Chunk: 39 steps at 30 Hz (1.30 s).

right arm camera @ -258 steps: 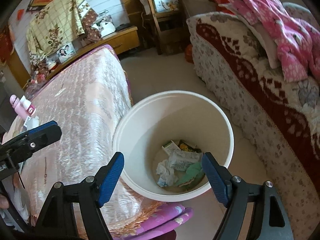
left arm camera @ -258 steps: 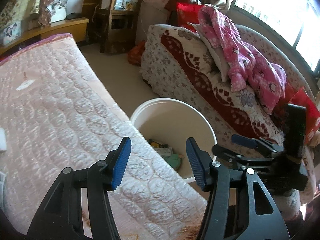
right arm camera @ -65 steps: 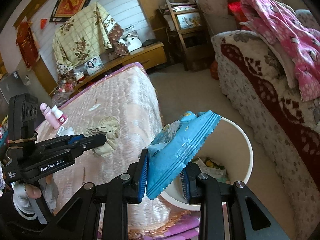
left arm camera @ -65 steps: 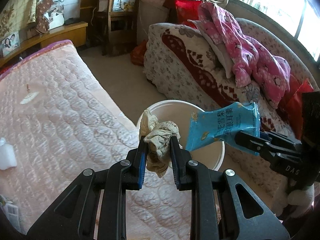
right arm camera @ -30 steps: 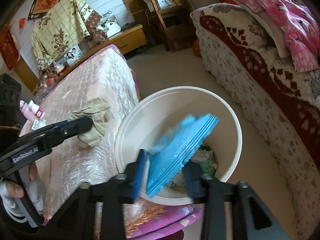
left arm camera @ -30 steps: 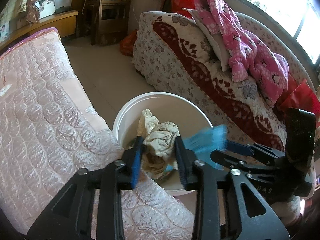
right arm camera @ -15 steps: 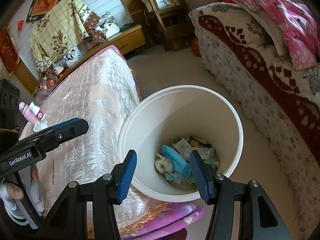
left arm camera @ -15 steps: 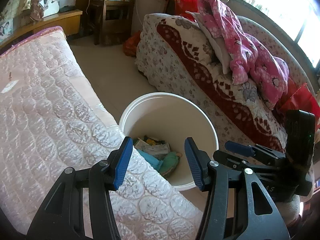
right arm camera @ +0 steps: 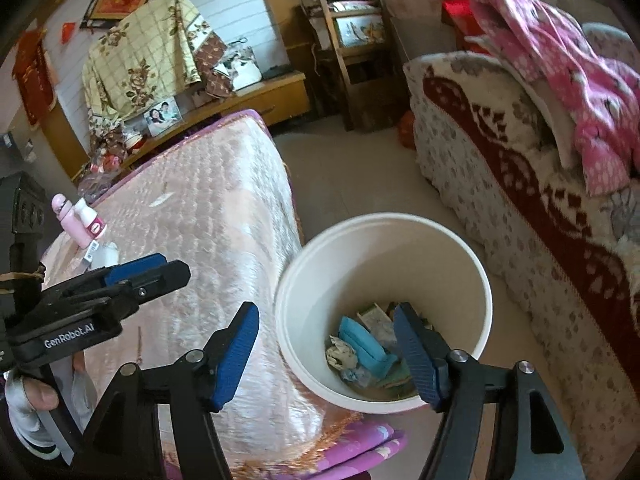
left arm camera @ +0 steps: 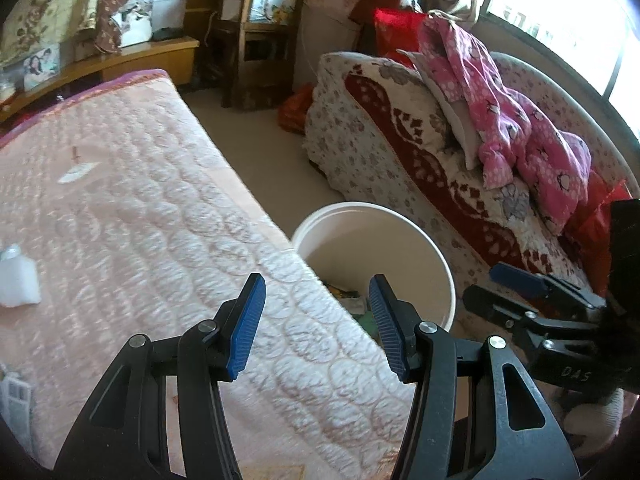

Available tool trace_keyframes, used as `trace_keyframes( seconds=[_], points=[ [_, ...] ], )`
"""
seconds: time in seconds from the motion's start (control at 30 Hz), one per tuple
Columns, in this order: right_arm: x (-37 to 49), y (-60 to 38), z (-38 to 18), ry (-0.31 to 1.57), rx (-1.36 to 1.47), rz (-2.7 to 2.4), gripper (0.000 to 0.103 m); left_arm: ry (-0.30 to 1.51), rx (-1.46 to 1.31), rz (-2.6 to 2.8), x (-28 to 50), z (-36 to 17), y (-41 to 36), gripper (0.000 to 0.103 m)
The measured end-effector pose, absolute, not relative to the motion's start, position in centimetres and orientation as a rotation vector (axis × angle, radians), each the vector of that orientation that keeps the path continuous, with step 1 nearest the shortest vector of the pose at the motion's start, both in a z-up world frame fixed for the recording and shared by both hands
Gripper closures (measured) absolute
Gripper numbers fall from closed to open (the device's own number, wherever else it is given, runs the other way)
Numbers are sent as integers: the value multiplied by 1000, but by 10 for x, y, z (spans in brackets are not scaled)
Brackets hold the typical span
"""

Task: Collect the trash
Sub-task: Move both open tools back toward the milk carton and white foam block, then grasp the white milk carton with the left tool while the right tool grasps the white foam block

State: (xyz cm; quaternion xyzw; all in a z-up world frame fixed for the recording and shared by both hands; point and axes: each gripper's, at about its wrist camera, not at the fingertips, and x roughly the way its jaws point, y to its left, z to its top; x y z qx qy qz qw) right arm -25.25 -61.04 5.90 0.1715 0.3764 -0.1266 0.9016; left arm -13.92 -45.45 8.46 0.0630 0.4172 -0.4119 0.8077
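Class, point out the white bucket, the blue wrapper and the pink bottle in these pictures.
white bucket (right arm camera: 460,256): right wrist view, inner wall.
blue wrapper (right arm camera: 366,345): right wrist view, middle of the packet.
pink bottle (right arm camera: 71,222): right wrist view, its body.

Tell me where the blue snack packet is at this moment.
In the right wrist view, the blue snack packet lies at the bottom of the white bucket, among other trash, beside a crumpled cloth. The bucket stands on the floor between the pink mattress and the sofa.

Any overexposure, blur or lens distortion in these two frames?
Left wrist view: window blown out white, strong fisheye curvature, dark corner vignette. Right wrist view: evenly lit, white bin rim slightly motion-blurred, trash inside still legible, same barrel distortion.
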Motion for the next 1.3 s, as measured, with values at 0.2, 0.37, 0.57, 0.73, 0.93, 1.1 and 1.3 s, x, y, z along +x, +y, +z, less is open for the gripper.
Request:
trace_keyframes(
  seconds=[0.2,0.37,0.57,0.73,0.93,1.1,1.3],
  points=[
    [-244,-584,80,745,319,-243,35,839,153,-837,-145,98,-426,51],
    [-229,-553,90,734,283,-214,33,799,155,-796,-145,108,-394,51],
    [-214,-516,99,719,247,-183,26,788,132,-729,-135,113,-346,51],
    [-199,-492,97,737,231,-151,26,804,104,-688,-128,112,-300,49],
    [-185,-465,97,753,203,-104,26,840,102,-677,-123,103,-245,41],
    [-175,-450,94,768,196,-70,25,876,96,-660,-120,91,-209,38],
    [-168,-438,89,790,192,-40,25,920,113,-637,-114,76,-185,38]
  ],
)
